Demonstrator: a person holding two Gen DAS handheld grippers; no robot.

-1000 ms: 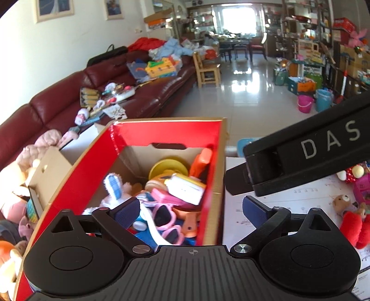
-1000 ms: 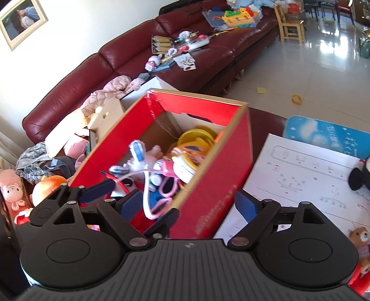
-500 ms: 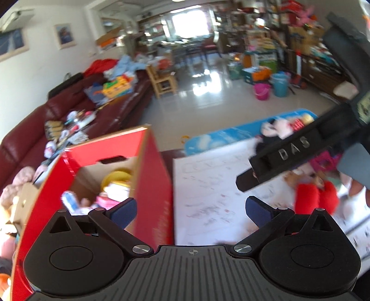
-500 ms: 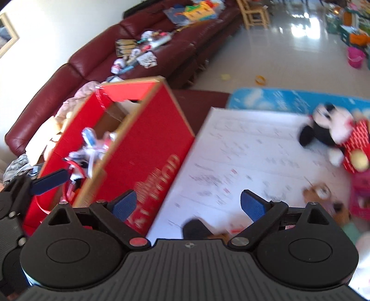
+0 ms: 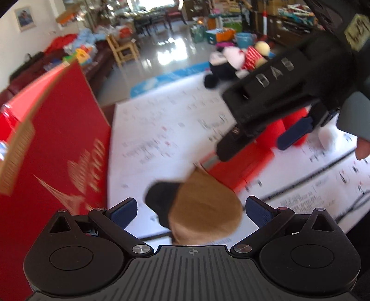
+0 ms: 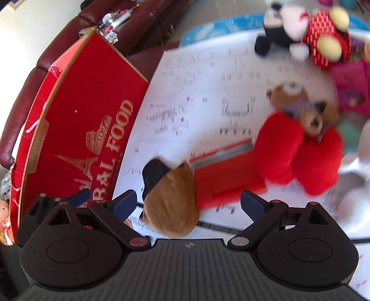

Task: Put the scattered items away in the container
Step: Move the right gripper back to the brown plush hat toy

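Left hand-held gripper (image 5: 191, 209): jaws spread wide, nothing pinched; it pointed down at the brown pouch.
Right hand-held gripper (image 6: 188, 201): jaws spread wide, pads clear of everything; it also showed in the left view at upper right, above the red toys.
Brown pouch (image 6: 171, 201): lay on the white sheet between the right gripper's fingers, untouched, with a black cap-like end toward the box.
Red flat case (image 6: 227, 171): lay just beyond the pouch, touching it.
Red plush with bear (image 6: 298, 150): just right of the case.
Red box (image 6: 87, 129): stood at the left edge of the sheet, near the pouch.
White sheet (image 6: 208, 92): printed, carrying the toys.
Mouse plush (image 6: 300, 32): at the far edge.
Sofa (image 6: 143, 20): behind the box.
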